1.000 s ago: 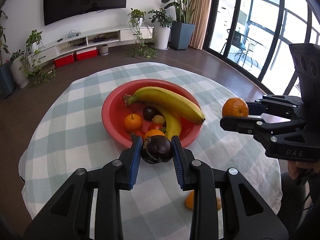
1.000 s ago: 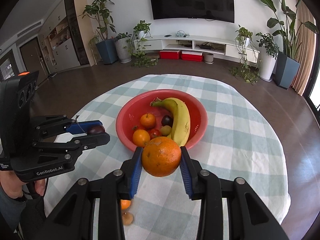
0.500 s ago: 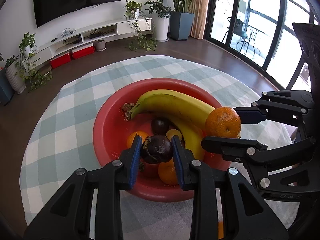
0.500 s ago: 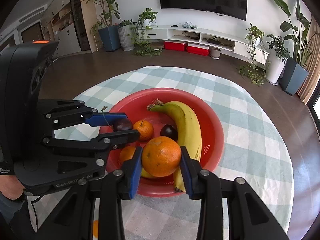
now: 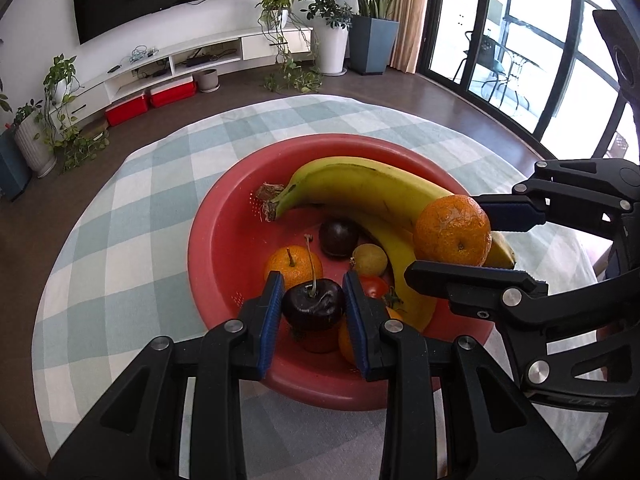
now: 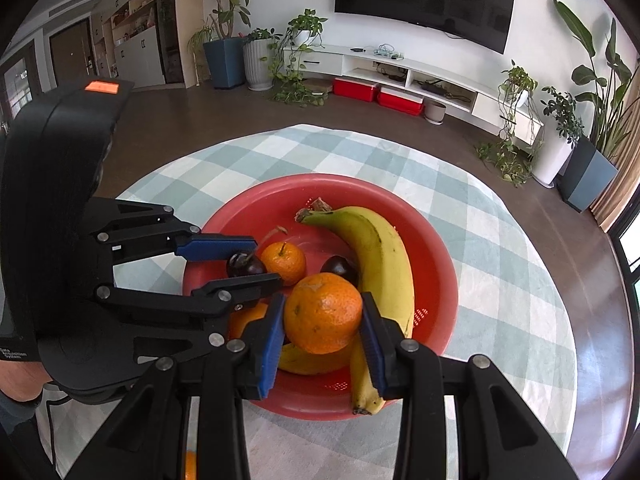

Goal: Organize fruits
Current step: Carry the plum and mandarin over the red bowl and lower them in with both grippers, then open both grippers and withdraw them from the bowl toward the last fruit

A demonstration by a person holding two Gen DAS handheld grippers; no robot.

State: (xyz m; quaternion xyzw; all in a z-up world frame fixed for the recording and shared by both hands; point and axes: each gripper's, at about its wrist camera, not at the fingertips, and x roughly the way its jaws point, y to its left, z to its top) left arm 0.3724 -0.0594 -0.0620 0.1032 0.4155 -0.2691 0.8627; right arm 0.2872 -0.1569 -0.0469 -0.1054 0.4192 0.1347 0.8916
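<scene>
Fruit is held by both grippers directly above the bowl point(image 5: 224, 216), so the coming release is judged to turn on what lies straight beneath each load. The left gripper point(image 5: 314, 306) is clamped on a dark plum point(image 5: 314, 304), its pads point(image 5: 274, 308) pressed to either side, and it is held over the near part of the bowl, above small fruit only partly seen. The right gripper point(image 6: 322, 320) is clamped on a large orange point(image 6: 323, 313), which is held over the curved bananas point(image 6: 380, 264); a drop there is judged likely to roll off their rounded backs. The bananas' long axis runs from the stem at the far side toward the near rim. Open bowl floor is seen between the small orange point(image 5: 292, 266) and the far plum point(image 5: 338, 238), nearer the left gripper. The bowl is smooth red plastic with perforated walls; the orange's skin is dimpled, the plum's glossy and slightly wrinkled, with a thin stem. The cloth point(image 5: 120, 240) is soft and chequered.
</scene>
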